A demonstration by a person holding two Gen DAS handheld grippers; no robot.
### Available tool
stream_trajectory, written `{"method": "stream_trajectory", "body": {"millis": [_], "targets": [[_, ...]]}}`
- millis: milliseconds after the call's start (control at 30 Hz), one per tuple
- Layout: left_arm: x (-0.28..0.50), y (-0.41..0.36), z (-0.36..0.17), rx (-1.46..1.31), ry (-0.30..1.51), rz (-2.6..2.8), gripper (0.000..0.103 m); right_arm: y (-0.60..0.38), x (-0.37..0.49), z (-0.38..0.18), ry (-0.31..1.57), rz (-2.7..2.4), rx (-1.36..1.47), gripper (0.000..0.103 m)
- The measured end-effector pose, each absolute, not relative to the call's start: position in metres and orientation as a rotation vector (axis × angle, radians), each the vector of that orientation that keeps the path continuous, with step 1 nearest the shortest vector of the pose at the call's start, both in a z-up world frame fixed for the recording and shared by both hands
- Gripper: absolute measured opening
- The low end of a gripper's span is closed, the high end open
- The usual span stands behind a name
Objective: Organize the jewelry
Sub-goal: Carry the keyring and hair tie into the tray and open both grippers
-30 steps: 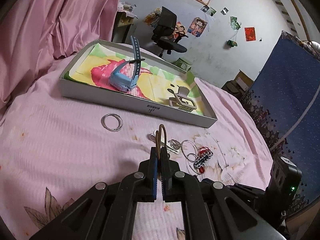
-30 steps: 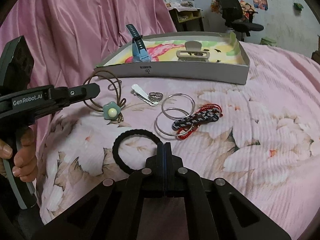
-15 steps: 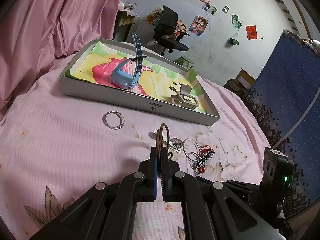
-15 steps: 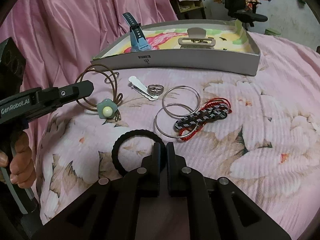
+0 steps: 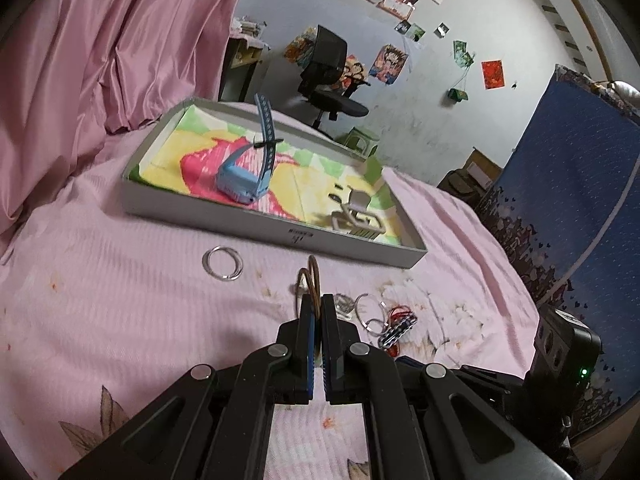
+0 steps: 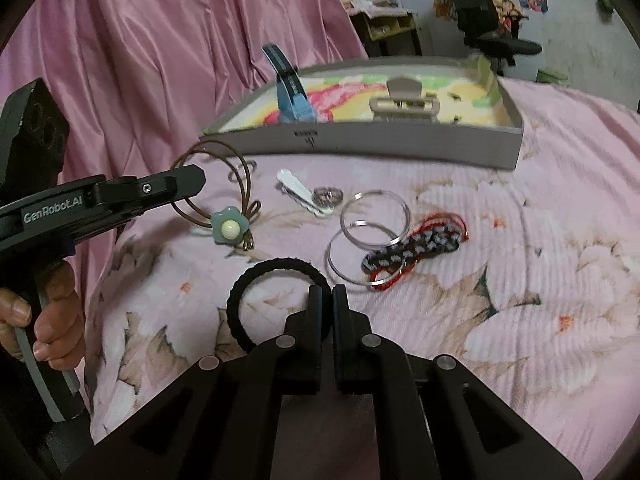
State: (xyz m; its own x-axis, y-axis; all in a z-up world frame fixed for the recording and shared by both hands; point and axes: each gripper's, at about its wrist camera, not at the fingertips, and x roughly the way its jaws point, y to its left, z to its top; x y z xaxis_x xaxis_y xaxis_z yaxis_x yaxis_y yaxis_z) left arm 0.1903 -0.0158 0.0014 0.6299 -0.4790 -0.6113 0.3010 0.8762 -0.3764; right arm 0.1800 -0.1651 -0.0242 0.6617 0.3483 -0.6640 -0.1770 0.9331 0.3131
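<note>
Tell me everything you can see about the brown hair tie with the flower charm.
The brown hair tie is a thin cord, seemingly elastic, looped into two rings, carrying a pale green flower charm with a cream bead at its centre. The left gripper is shut on the loops, holding them upright and edge-on in its own view, while the flower hangs low near the pink floral bedspread; whether it touches the fabric is unclear. It sits left of the white hair clip, in front of the grey tray.

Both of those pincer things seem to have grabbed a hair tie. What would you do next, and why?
Probably carry the left tool toward the shallow grey tray first. It is shut on the thin brown hair tie with a green flower, lifted off the pink bedspread. The right tool is shut on the black fabric hair tie.
</note>
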Motion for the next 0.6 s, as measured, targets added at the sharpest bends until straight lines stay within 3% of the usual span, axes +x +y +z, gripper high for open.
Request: {"method": "stream_trajectory", "body": {"millis": [333,600], "targets": [[0.216,-0.024,0.036,-0.245,0.67,-0.483,0.003,-0.184,0.175,0.014,0.615,0.228,0.204,0.005],[0.263,-0.037,0.043,-0.25,0.632,-0.491,0.003,-0.201,0.232,0.039,0.533,0.132,0.178,0.005]]}}
